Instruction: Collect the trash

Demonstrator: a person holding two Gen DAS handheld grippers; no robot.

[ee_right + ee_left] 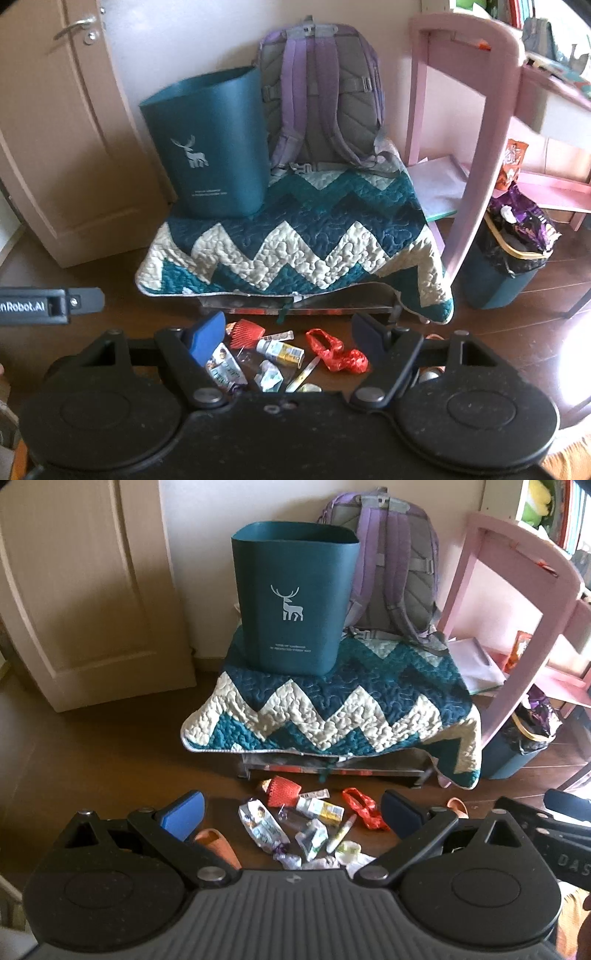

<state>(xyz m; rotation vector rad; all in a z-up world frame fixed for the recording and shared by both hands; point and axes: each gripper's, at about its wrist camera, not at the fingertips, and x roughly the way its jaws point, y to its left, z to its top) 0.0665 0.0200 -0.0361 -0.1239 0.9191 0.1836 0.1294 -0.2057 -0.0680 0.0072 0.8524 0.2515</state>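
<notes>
A teal bin with a white deer (293,598) (210,147) stands on a quilt-covered stool. Trash lies on the brown floor in front of it: a red mesh cup (282,792) (247,332), a small yellow-and-white carton (321,808) (282,350), a red plastic bag (364,808) (336,350), a printed wrapper (262,823) (223,365), a pen (341,832) and crumpled wrappers (312,838). My left gripper (291,812) is open and empty above the pile. My right gripper (288,338) is open and empty above the same pile.
The zigzag quilt (332,709) (295,243) hangs over the stool's front. A purple backpack (391,561) (321,96) leans on the wall behind the bin. A pink shelf frame (517,627) and a full lined bin (509,258) stand at the right. A door (74,590) is at the left.
</notes>
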